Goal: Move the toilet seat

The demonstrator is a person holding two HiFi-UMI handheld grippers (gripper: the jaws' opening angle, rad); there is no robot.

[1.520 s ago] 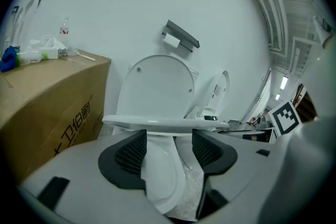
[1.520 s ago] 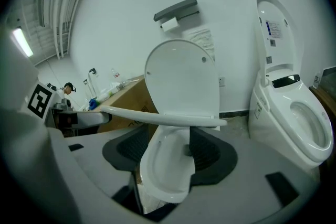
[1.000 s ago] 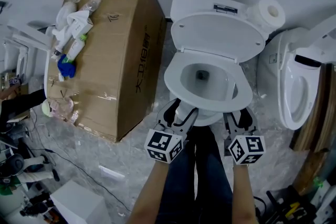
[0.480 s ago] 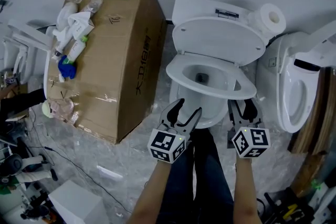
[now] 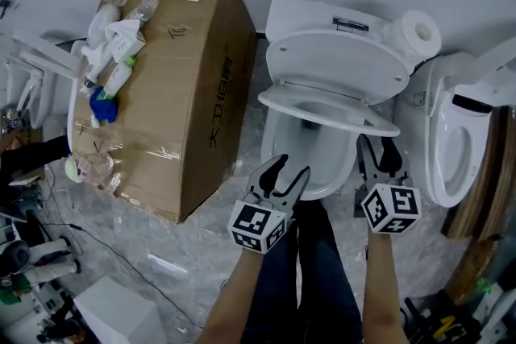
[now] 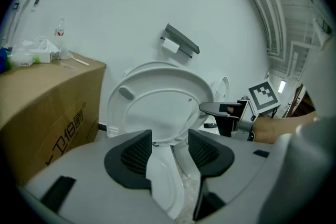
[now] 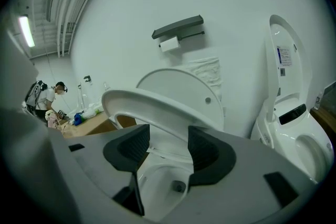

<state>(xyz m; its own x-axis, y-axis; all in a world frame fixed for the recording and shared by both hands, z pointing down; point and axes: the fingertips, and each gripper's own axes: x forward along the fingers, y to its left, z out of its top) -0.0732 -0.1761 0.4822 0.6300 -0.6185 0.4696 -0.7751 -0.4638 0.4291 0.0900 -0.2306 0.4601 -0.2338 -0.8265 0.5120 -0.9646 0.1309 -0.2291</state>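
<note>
Head view: toilet seat (image 5: 339, 115) tilted half-up, long axis hinge-to-person; right hand-held gripper (image 5: 379, 146) jaws apart, rim between.

The left tongs (image 6: 169, 140) hold their dark jaws apart, just closing a little, nothing pressed between them. Beyond the gap stands a raised white oval toilet lid (image 6: 157, 77). A brown cardboard box (image 6: 47, 97) is at left.

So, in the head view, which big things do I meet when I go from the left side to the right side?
Cardboard box → toilet with its seat half raised → second toilet. The toilet paper roll overlaps both toilets, so it is left out.
</note>
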